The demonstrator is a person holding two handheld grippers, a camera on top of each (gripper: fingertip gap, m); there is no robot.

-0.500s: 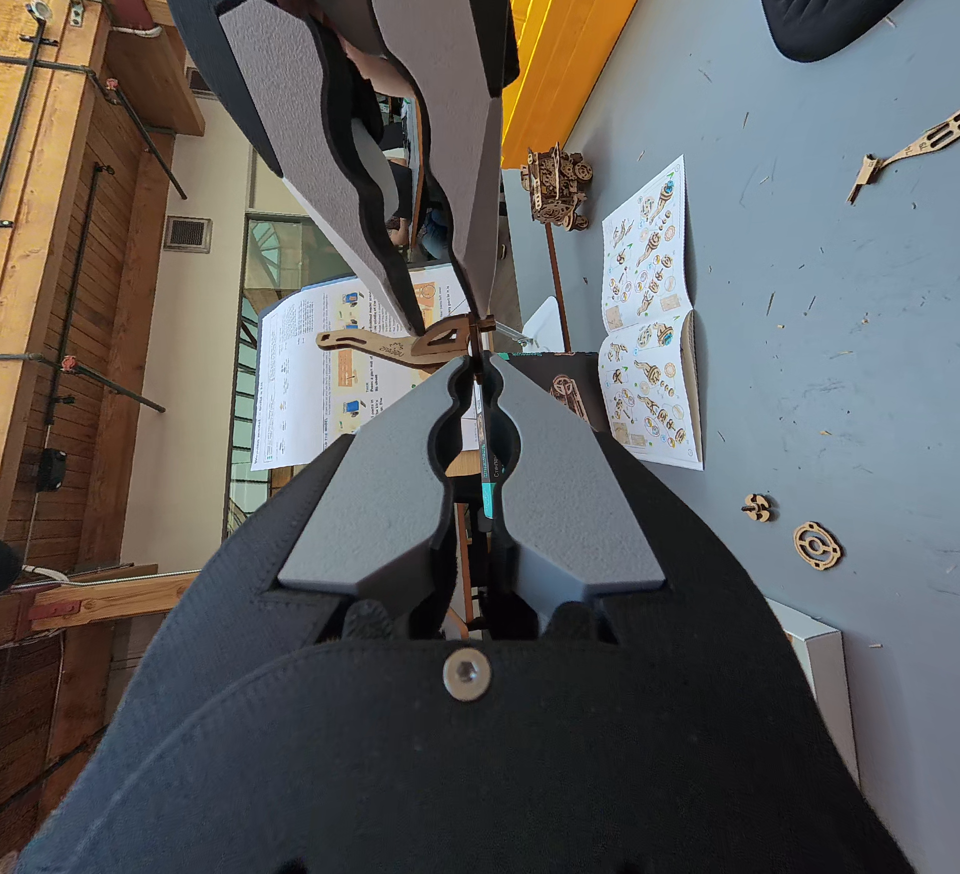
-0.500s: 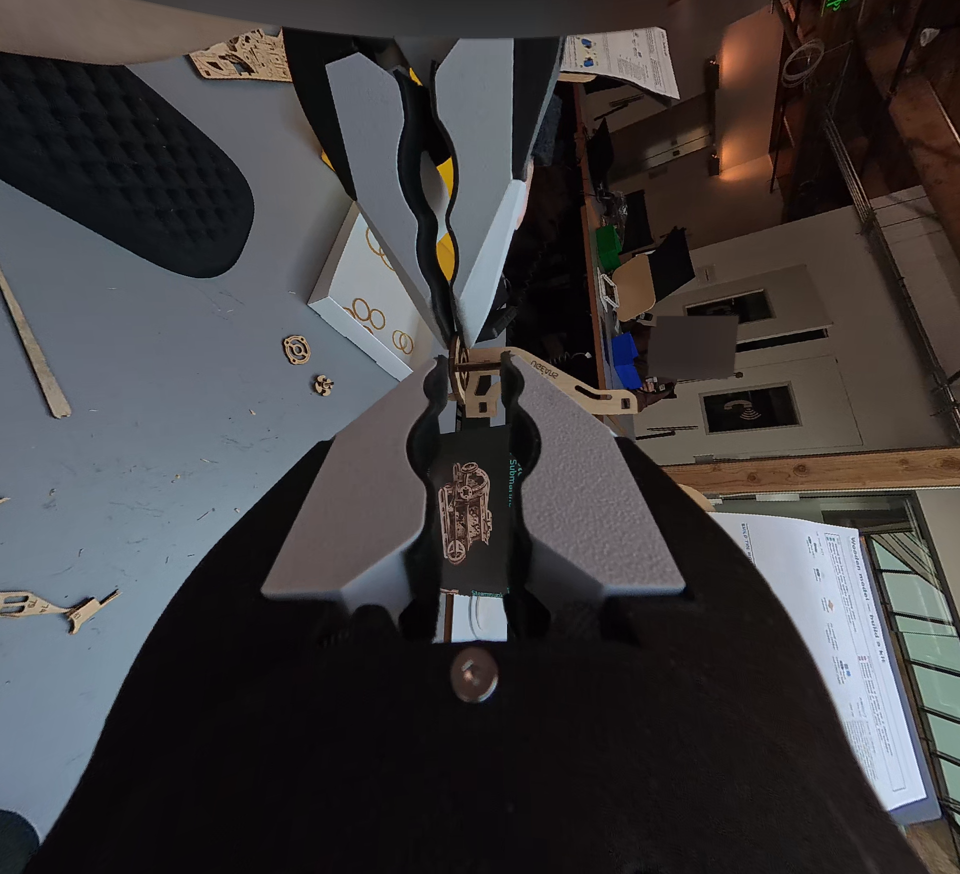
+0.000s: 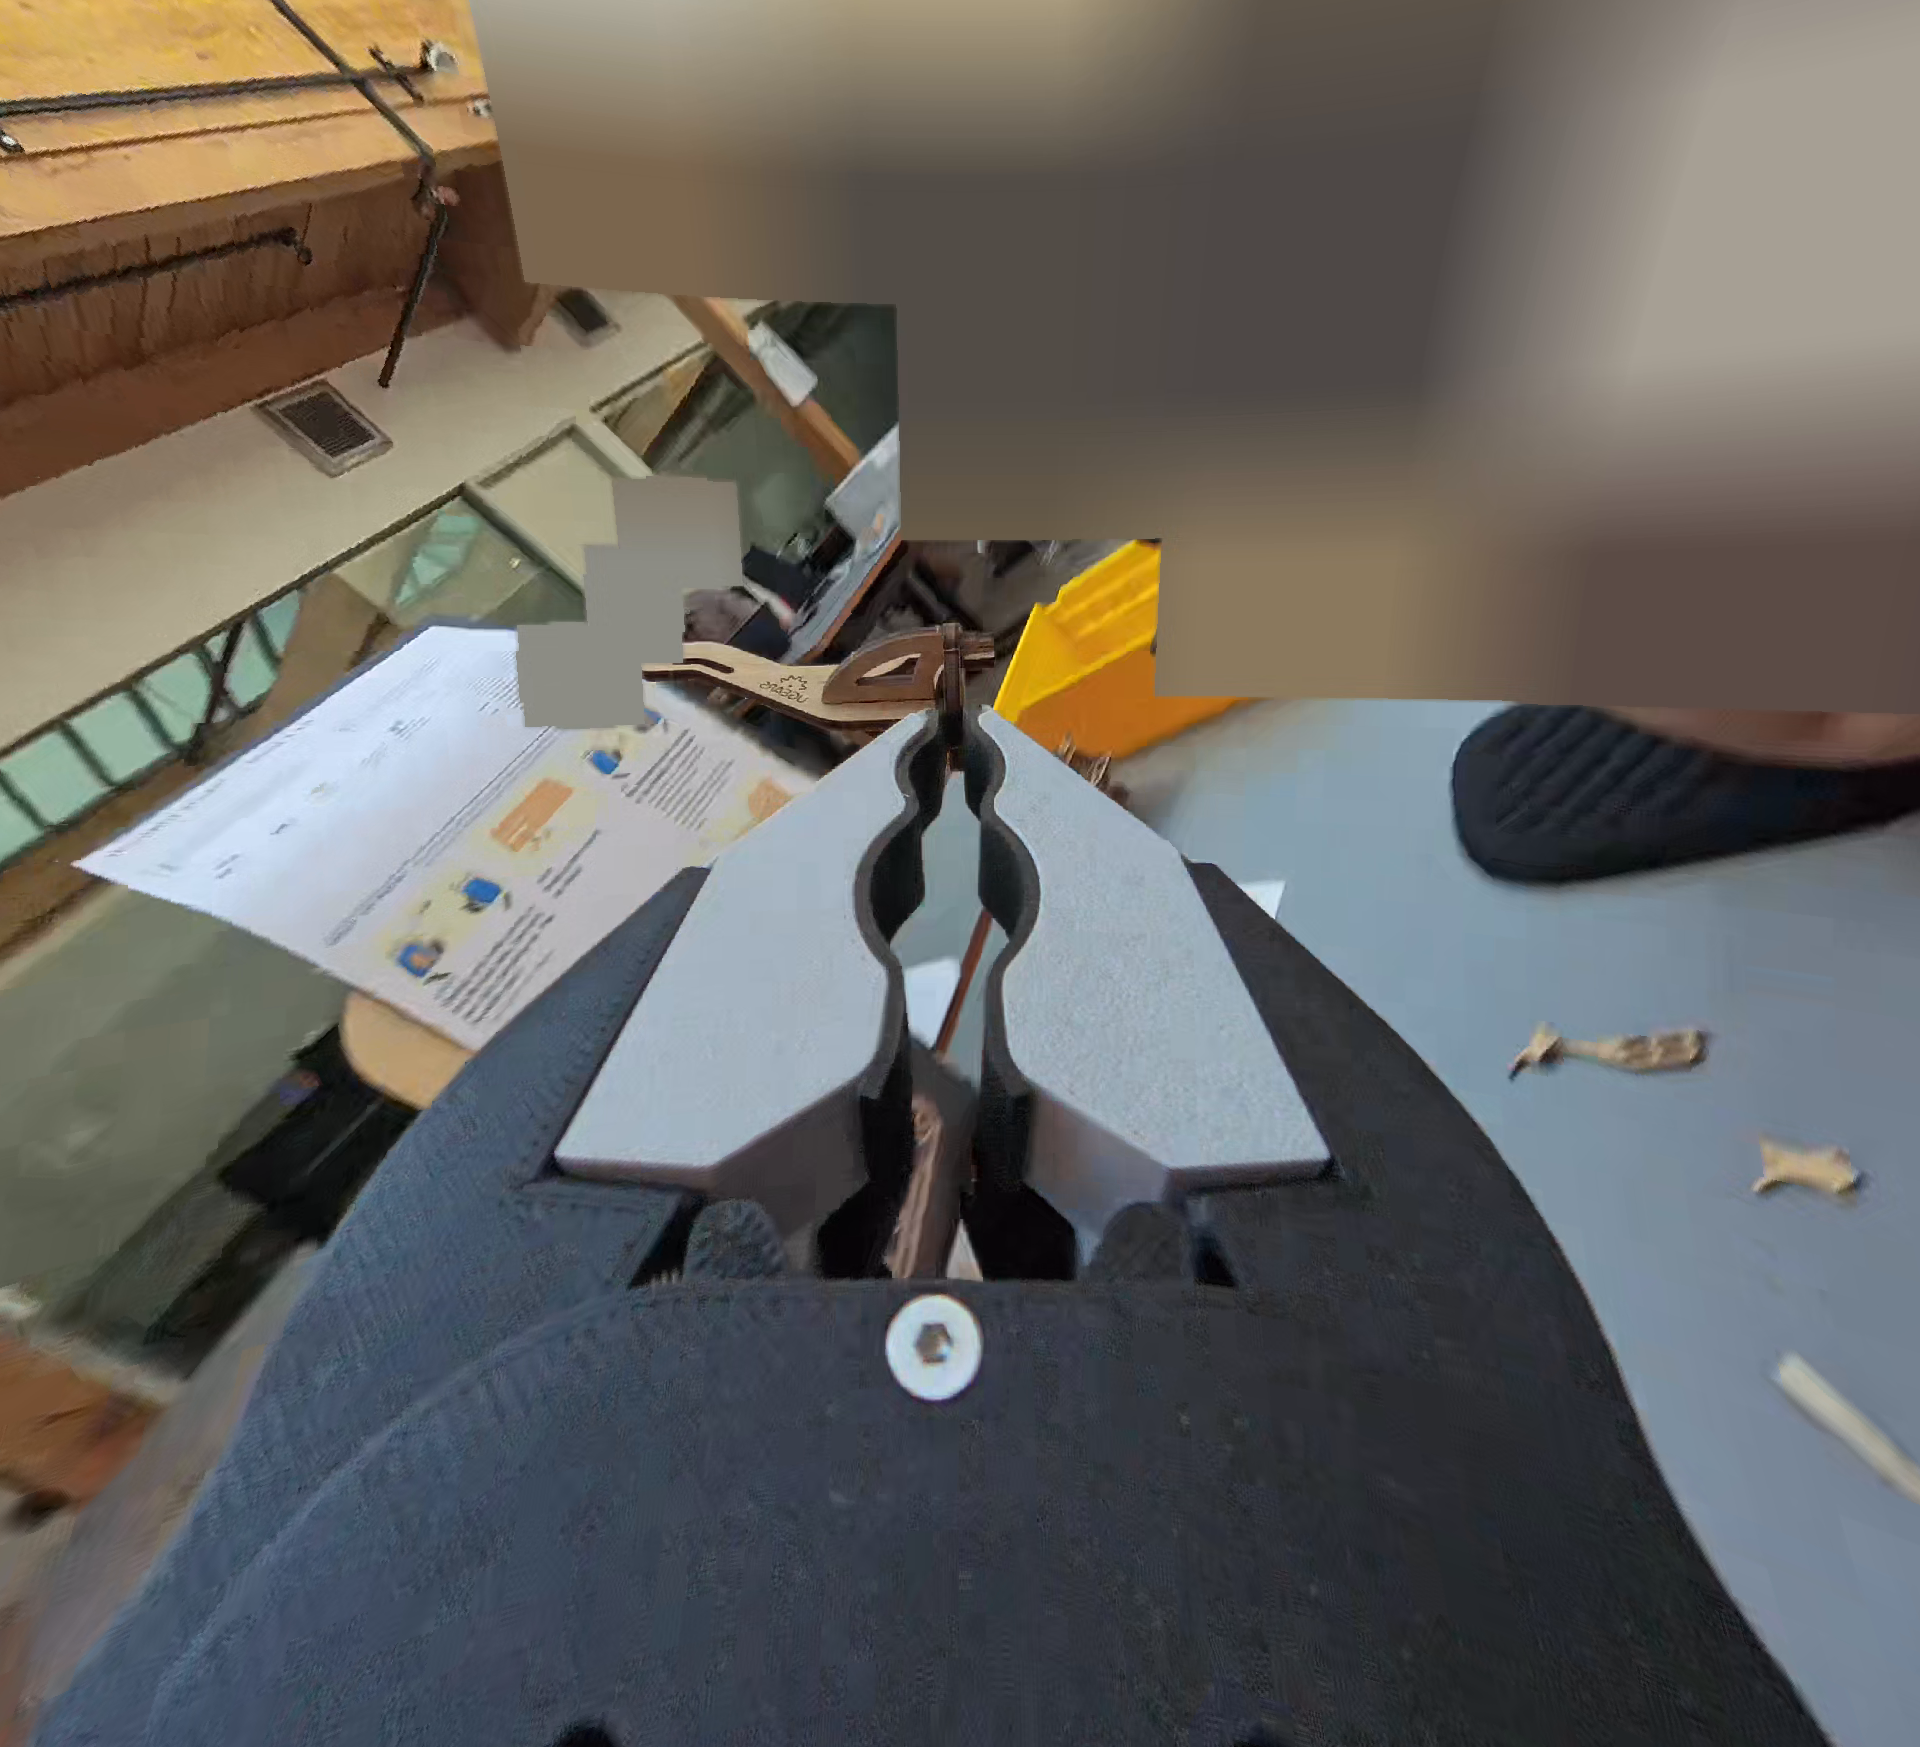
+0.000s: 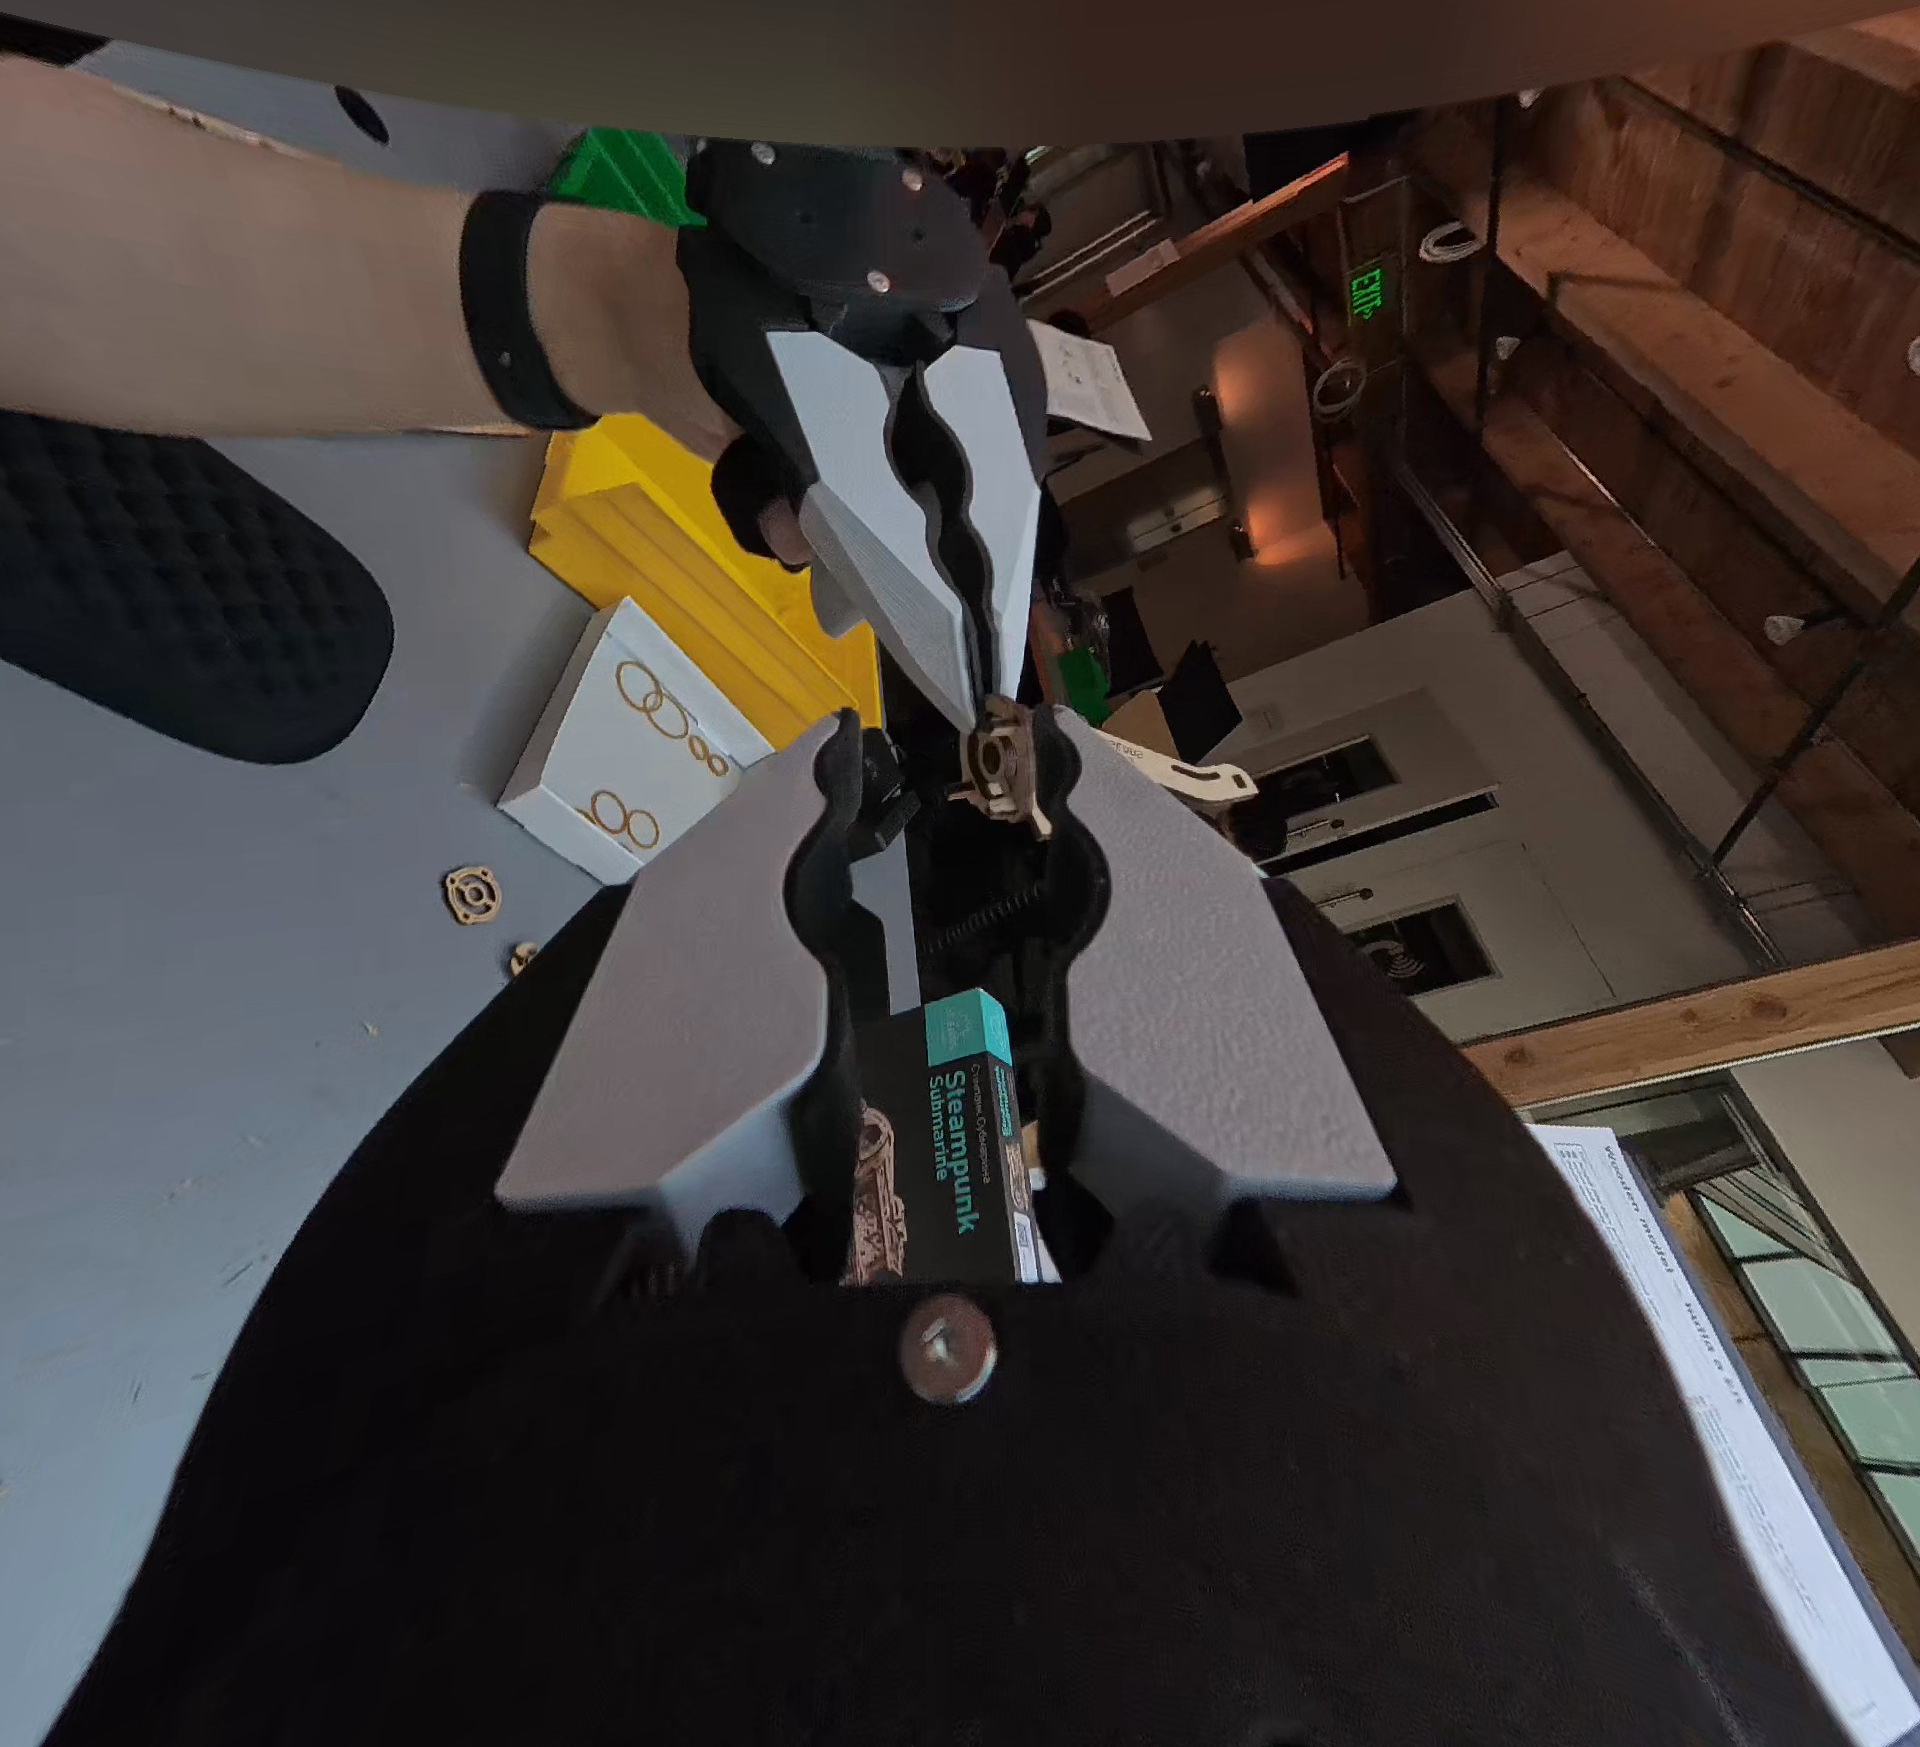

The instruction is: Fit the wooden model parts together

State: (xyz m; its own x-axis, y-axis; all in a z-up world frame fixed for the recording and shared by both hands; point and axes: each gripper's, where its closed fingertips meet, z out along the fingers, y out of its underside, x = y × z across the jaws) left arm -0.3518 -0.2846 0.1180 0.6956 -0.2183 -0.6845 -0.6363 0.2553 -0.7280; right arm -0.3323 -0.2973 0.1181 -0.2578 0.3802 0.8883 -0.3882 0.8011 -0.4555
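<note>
My left gripper (image 3: pixel 951 726) is shut on a small round wooden hub (image 3: pixel 948 674), seen edge-on at its tips. A long flat wooden arm (image 3: pixel 790 684) is joined to the hub and sticks out to the left. In the right wrist view the left gripper (image 4: pixel 982 705) comes down from above, held by a hand, and pinches the same hub (image 4: pixel 997 762). My right gripper (image 4: pixel 951 726) is open. The hub lies between its fingers, close against the right one and apart from the left one. The pale arm (image 4: pixel 1184 772) shows beyond that finger.
All this is held above a grey table (image 3: pixel 1558 1282). On the table are a yellow bin (image 4: pixel 707 554), a white box with ring shapes (image 4: pixel 623 752), a black pad (image 4: pixel 177 596), a dark kit box (image 4: pixel 956 1136), a loose round part (image 4: pixel 473 894) and wood scraps (image 3: pixel 1621 1051). A printed sheet (image 3: pixel 416 824) stands at the left.
My right gripper has opened off the hub. The left gripper still holds hub and arm, has turned about a quarter turn, and now shows farther off in the right view.
</note>
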